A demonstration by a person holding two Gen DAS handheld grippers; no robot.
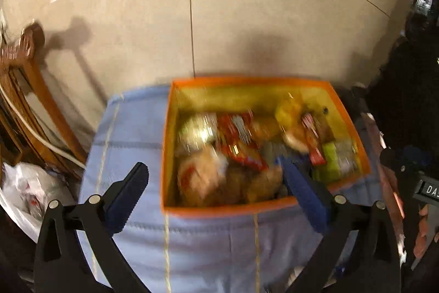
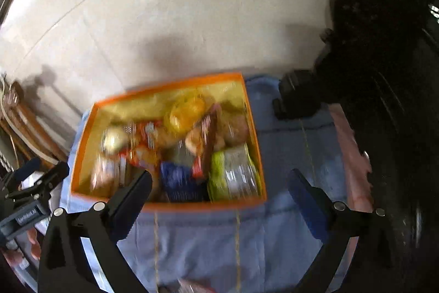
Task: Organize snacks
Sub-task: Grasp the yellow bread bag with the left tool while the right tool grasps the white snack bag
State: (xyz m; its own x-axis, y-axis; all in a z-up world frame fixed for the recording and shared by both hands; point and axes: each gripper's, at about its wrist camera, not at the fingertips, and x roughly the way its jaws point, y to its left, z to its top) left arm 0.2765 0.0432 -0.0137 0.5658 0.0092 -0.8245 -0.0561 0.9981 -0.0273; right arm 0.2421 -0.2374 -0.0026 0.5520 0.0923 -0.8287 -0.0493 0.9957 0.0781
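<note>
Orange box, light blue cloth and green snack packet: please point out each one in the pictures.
orange box [image 1: 233,209]: left wrist view, on its near orange rim.
light blue cloth [image 1: 131,128]: left wrist view, on bare fabric left of the box.
green snack packet [image 2: 216,175]: right wrist view, on its green left edge.

Everything inside the orange-rimmed open box [image 1: 248,81] is smeared by motion blur, so the crinkly snack packets [image 2: 233,172] can't be read at all. The black bulky object [image 2: 299,94] at right is too dark to identify, and the white plastic bag [image 1: 27,188] gets cut off at the edge.
</note>
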